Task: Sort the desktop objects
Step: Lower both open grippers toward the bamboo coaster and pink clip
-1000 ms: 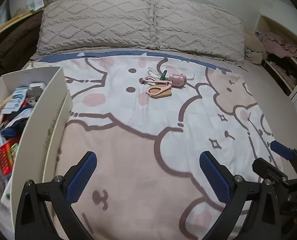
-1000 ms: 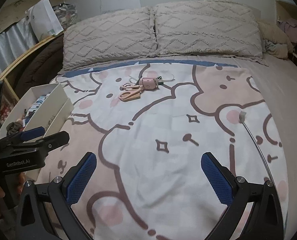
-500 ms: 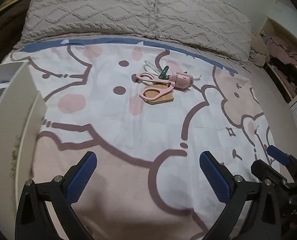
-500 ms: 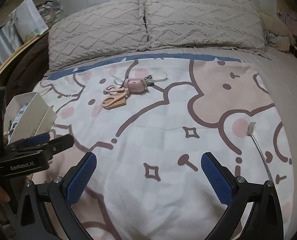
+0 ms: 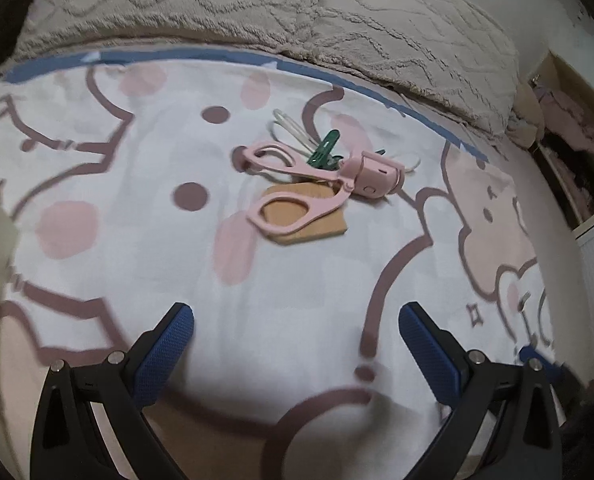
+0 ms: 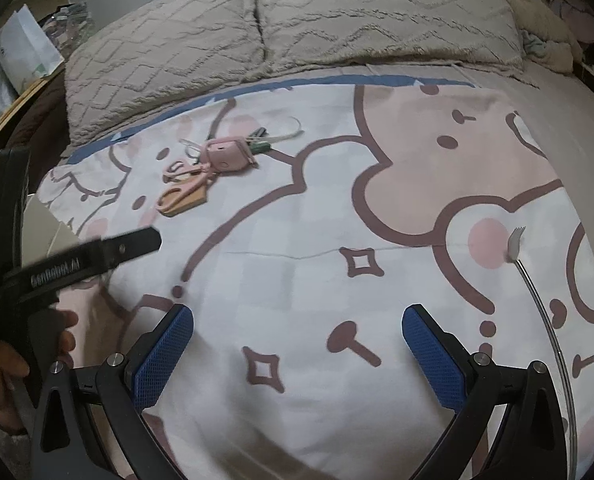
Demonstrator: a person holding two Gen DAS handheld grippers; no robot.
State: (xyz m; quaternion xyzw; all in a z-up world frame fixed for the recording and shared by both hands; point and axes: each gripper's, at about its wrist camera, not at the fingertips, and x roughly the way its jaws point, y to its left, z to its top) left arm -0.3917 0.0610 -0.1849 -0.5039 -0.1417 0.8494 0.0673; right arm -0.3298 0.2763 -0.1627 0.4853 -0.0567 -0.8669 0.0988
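An approach step is judged to be in hand: the left gripper (image 5: 296, 344) is held with its jaws spread wide and nothing between them, aimed at the small heap of objects lying at about twelve o'clock of its view on the printed bedspread (image 5: 97, 168). The heap is made up of pink scissors (image 5: 297, 192) resting partly on a tan wooden tag (image 5: 321, 226), with a green clip (image 5: 324, 152) and a pink boxy gadget (image 5: 377, 176) touching them at one o'clock of the handles. The right gripper (image 6: 297, 346) is likewise wide open and empty, well apart from the heap, which is seen at ten o'clock in its view; a thin metal rod with a toothed tip (image 6: 517, 240) lies at three o'clock. For the next move, one item must be singled out, probably the scissors, and the jaws lowered around a handle loop without the tag being dragged along. Compared with a second ago, the heap is seen larger and nearer in the left view, and the white storage box has almost slid out of that frame at nine o'clock.
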